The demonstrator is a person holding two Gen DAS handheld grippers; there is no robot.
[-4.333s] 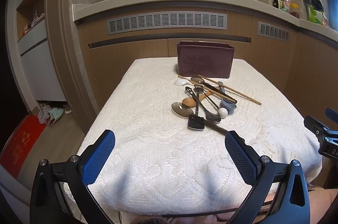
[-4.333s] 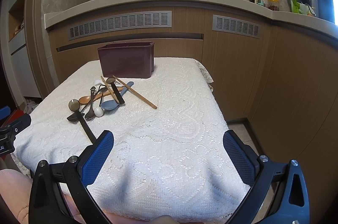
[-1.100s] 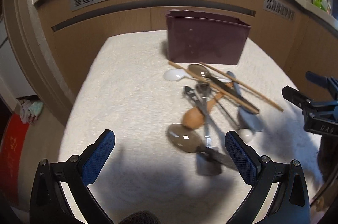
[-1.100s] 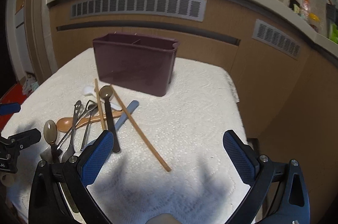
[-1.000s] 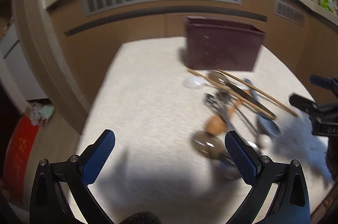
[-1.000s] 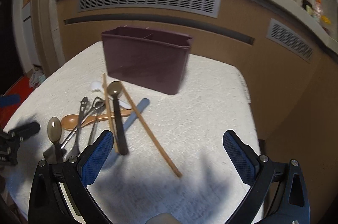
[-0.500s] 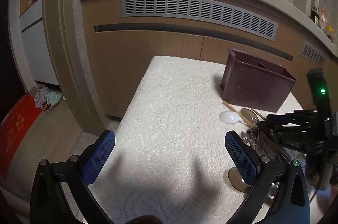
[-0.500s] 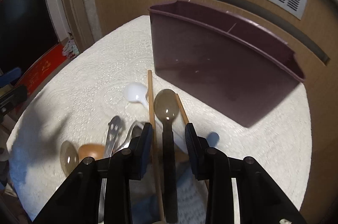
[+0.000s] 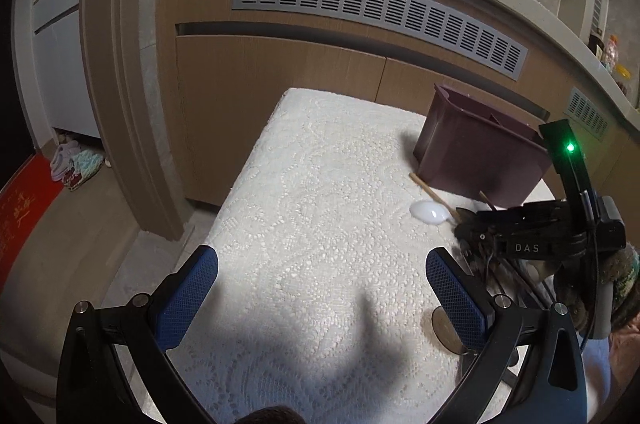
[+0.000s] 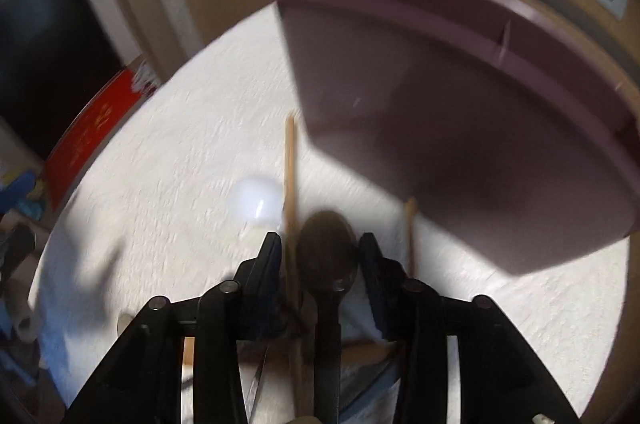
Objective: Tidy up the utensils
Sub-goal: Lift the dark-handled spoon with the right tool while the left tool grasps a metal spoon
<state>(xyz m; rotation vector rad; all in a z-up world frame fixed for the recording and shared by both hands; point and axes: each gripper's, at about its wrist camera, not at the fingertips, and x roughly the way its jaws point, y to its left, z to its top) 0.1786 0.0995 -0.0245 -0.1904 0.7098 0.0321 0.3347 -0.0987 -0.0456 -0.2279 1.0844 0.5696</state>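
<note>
two utensils sitting between the right gripper [image 10: 320, 256]: dark spoon [image 10: 328, 252] and chopstick [image 10: 290, 183], jaws narrow and opening, nothing pinched. isolating the spoon first looks best; bin [image 10: 460, 127] just beyond. left gripper [image 9: 320, 288] hanging wide, empty.

A table covered with a white lace-patterned cloth [image 9: 320, 224] fills the centre of the left wrist view. A dark maroon utensil bin [image 9: 480, 155] stands upright on the cloth at right of centre. Just below it lies a white spoon bowl [image 9: 427, 212], with a wooden chopstick [image 9: 434, 192] beside it. In the right wrist view, lower centre, a dark spoon [image 10: 328, 256] lies between that chopstick and a second chopstick [image 10: 410, 228]. More utensils lie below, too blurred to identify. A greyish spoon bowl [image 9: 438, 328] rests at lower right of the left wrist view.
</note>
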